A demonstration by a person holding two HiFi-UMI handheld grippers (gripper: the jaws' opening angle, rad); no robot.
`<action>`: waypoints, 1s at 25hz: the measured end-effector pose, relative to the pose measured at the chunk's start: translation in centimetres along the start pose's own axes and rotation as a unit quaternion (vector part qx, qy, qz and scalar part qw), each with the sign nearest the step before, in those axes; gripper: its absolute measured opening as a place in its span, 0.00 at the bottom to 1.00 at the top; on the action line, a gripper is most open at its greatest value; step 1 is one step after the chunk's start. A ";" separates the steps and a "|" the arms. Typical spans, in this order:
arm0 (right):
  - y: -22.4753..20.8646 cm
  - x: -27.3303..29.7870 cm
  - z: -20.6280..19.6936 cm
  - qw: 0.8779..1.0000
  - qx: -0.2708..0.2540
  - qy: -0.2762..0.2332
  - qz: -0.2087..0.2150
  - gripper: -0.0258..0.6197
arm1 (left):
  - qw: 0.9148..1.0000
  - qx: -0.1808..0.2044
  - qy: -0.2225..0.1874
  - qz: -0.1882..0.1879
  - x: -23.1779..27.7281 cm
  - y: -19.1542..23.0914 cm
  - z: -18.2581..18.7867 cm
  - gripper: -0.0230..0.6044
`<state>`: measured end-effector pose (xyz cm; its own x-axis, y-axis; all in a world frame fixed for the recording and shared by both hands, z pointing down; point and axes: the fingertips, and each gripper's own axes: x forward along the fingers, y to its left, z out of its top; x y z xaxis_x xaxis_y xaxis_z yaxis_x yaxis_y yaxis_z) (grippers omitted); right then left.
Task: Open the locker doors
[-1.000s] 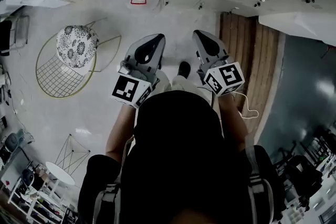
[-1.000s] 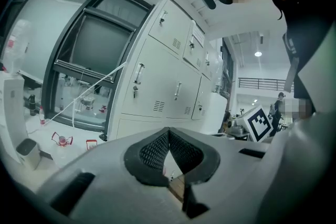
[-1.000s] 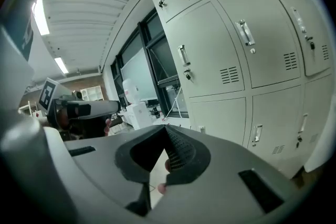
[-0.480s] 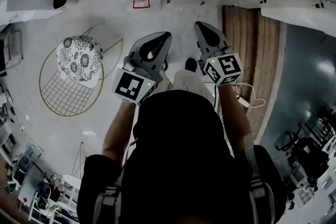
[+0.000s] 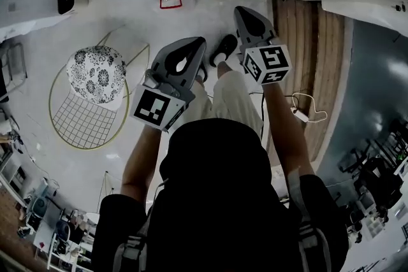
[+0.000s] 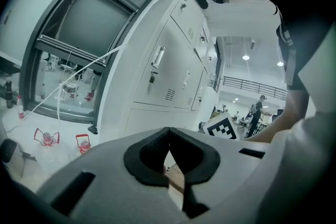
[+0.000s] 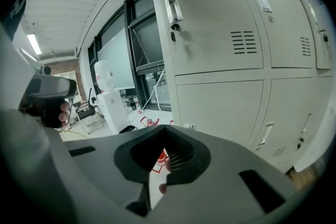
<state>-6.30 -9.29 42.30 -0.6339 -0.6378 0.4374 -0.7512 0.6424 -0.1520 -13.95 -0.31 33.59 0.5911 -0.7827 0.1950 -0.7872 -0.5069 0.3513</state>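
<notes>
No legible txt in your views.

You got only coded b/w square markers, no letters or nos.: one on the left cube (image 5: 155, 109) at the back of your left gripper (image 5: 195, 42), one on the right cube (image 5: 268, 64) at the back of your right gripper (image 5: 241, 11). The right cube's marker (image 6: 223, 127) also showed in the left gripper view, again pattern only. The locker doors (image 7: 220, 18) carried handles, locks and vent slots, but any tags there were too small to read.
</notes>
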 end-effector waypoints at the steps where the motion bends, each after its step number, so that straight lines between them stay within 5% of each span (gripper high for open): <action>1: -0.3 0.7 -0.4 1.000 0.000 0.002 0.000 0.05 | 1.000 -0.002 0.002 0.002 0.2 0.3 -0.2 0.07; 25: -5.8 13.8 -7.5 0.999 -0.030 0.035 -0.014 0.07 | 0.998 -0.016 0.036 0.038 3.9 5.0 -4.0 0.07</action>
<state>-9.30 -18.62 55.90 -0.5965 -0.6264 0.5018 -0.7550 0.6500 -0.0861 -14.94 -4.47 39.75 0.5413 -0.7900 0.2879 -0.8255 -0.4341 0.3609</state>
